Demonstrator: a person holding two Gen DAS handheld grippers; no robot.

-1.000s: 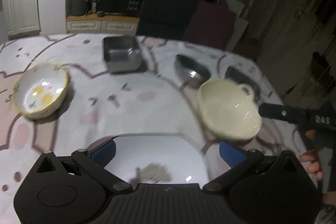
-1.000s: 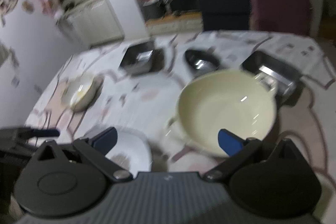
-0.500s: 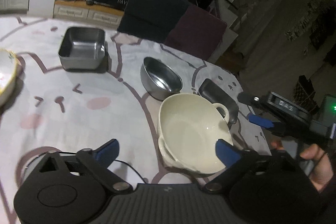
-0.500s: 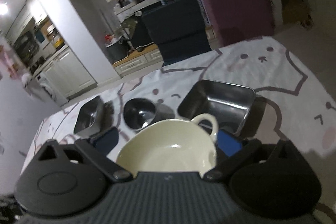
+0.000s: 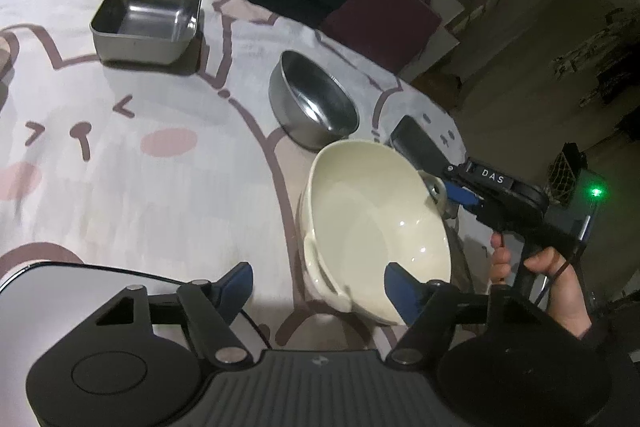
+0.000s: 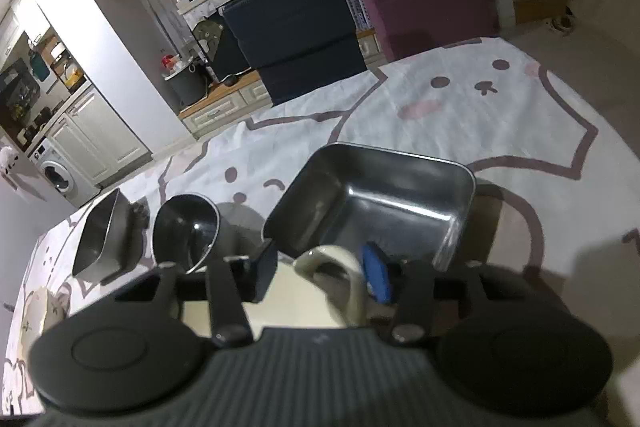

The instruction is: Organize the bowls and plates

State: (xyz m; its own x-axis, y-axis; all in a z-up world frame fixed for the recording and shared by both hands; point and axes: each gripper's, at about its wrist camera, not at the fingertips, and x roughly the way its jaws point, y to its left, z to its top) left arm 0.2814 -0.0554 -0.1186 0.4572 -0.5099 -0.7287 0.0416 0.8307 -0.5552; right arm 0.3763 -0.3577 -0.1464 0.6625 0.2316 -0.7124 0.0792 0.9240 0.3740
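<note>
Cream bowl (image 5: pixel 372 223) on table (image 5: pixel 140 195), beside steel bowl (image 5: pixel 314 103). Left tool (image 5: pixel 318 287) closing, jaws astride the near handle, not yet gripping. Right tool (image 6: pixel 322 273) closing around the far handle (image 6: pixel 340 267); contact unclear.

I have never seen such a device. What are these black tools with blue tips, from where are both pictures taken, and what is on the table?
They are hand-held two-finger grippers with a camera on each. One picture looks along the left gripper, the other along the right gripper. On the cartoon-printed tablecloth stand a cream two-handled ceramic bowl, a round steel bowl and two square steel trays. Both grippers are closing around the cream bowl's opposite handles; neither clearly grips yet.
</note>
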